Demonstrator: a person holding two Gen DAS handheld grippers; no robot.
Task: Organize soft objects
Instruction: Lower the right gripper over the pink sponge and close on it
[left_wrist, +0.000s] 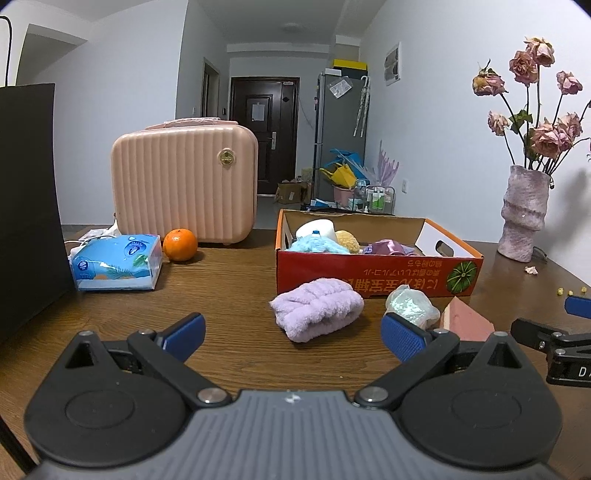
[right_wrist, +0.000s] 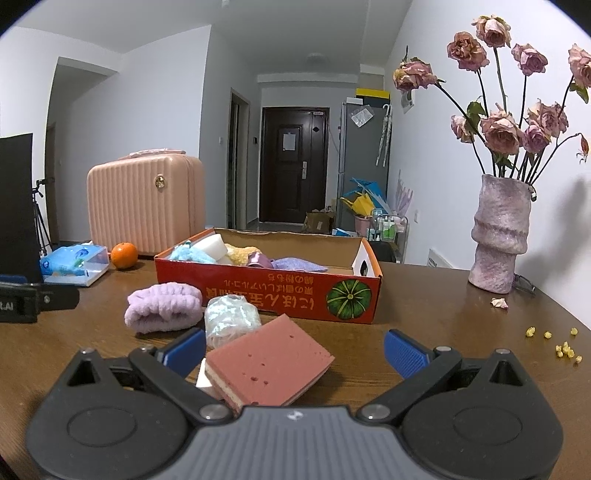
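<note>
The left tool (left_wrist: 293, 334) is held low and level over the wooden surface (left_wrist: 221, 295), pointing toward the far wall, its blue-padded fingers (left_wrist: 400, 338) spread wide with nothing between them. Just ahead of it, slightly right of centre, lies the rolled lilac towel (left_wrist: 317, 308), apart from both pads. Beside the towel sits a crinkly iridescent bundle (left_wrist: 410, 304), close behind the right-hand pad.

The right tool (right_wrist: 295, 350) is also low and level, facing the same way, spread just as wide and gripping nothing. A pink sponge (right_wrist: 267, 363) with a pale underside lies on the surface between its fingers, nearer the left-hand pad (right_wrist: 184, 350); whether it touches that pad cannot be told. The towel and the bundle lie just beyond the sponge, in front of the red cardboard box (right_wrist: 295, 295).

The box stands open on the surface and holds several soft things: a light blue fluffy piece (left_wrist: 319, 245), a white roll (left_wrist: 319, 229), a yellow fluffy piece (left_wrist: 347, 240) and shiny purple fabric (left_wrist: 386, 247).

Left of the box are an orange (left_wrist: 180, 244), a blue tissue pack (left_wrist: 116, 262) and a pink ribbed case (left_wrist: 184, 182). At the right stands a textured vase (right_wrist: 500, 236) of dried roses, with small yellow crumbs (right_wrist: 565, 350) scattered near it.
</note>
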